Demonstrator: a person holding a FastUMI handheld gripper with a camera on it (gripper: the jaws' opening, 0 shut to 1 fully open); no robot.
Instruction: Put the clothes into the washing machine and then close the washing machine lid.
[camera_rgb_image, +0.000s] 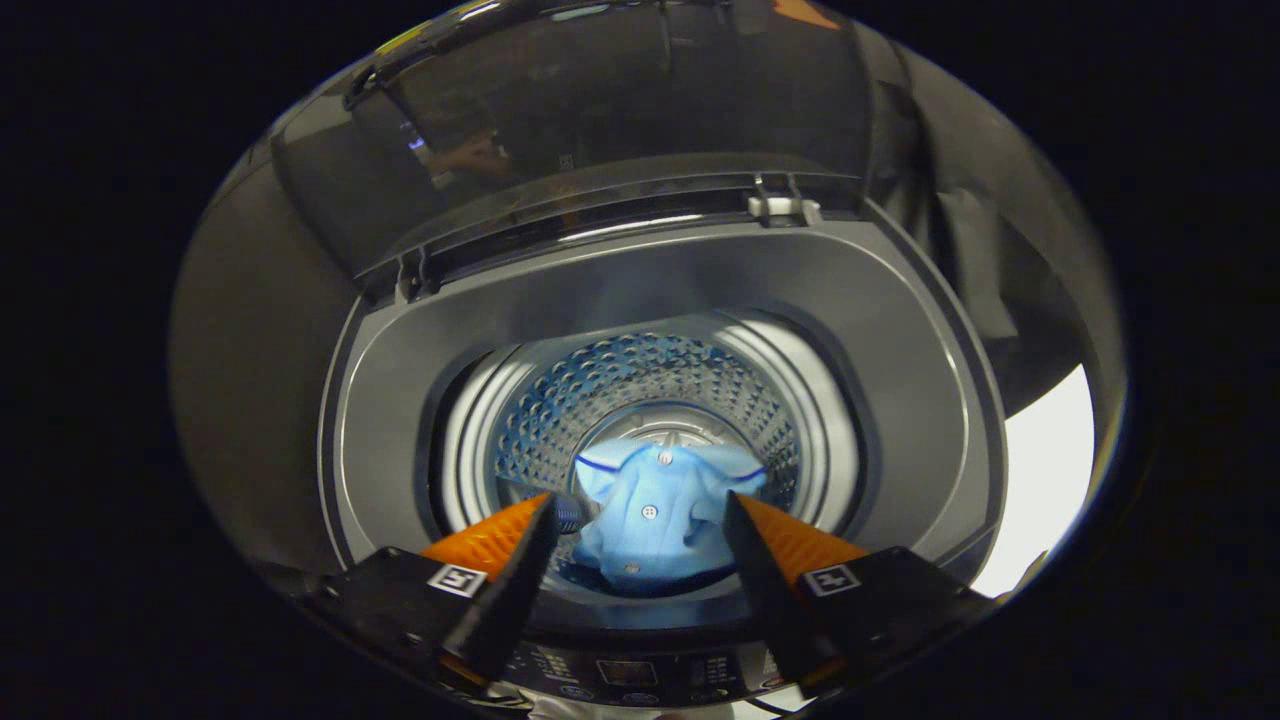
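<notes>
The tool (640, 505) hangs over the open washing machine (900, 400) at the lower centre of the frame, its fingers spread apart and gripping nothing; a light blue shirt (655, 520) lies crumpled inside the drum (640, 385), seen between the fingers; the lid (620, 120) stands raised across the upper part of the frame.
</notes>
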